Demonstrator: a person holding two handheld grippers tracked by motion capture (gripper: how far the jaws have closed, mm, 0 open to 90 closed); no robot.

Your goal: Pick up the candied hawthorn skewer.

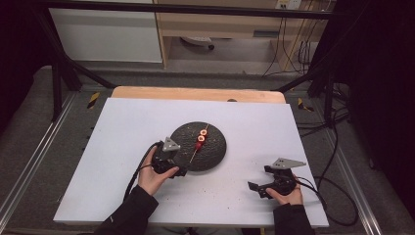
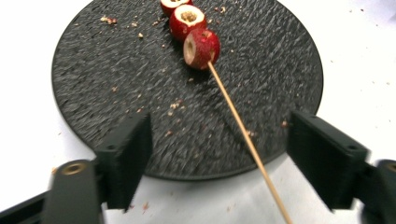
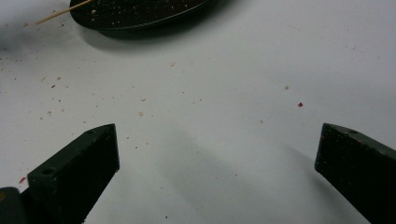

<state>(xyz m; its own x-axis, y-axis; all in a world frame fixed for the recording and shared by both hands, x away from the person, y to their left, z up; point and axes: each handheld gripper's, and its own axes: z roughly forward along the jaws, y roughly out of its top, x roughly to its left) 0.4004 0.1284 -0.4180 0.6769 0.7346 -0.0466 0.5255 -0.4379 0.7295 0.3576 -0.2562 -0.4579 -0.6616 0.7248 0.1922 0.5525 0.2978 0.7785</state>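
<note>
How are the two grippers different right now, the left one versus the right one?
The left gripper sits at the edge of the black plate with the wooden skewer between its open jaws; the right gripper has bare white table between its jaws. The left stands closer to the fruit; the right rests apart, off the plate. Both are open, holding nothing.

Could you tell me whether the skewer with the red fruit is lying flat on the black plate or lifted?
Lying flat: the skewer rests across the plate, untouched.

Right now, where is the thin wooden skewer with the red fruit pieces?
In the high view the thin wooden skewer lies across the round black plate at table centre, its bare end overhanging the near-left rim between the left gripper's open jaws.
</note>
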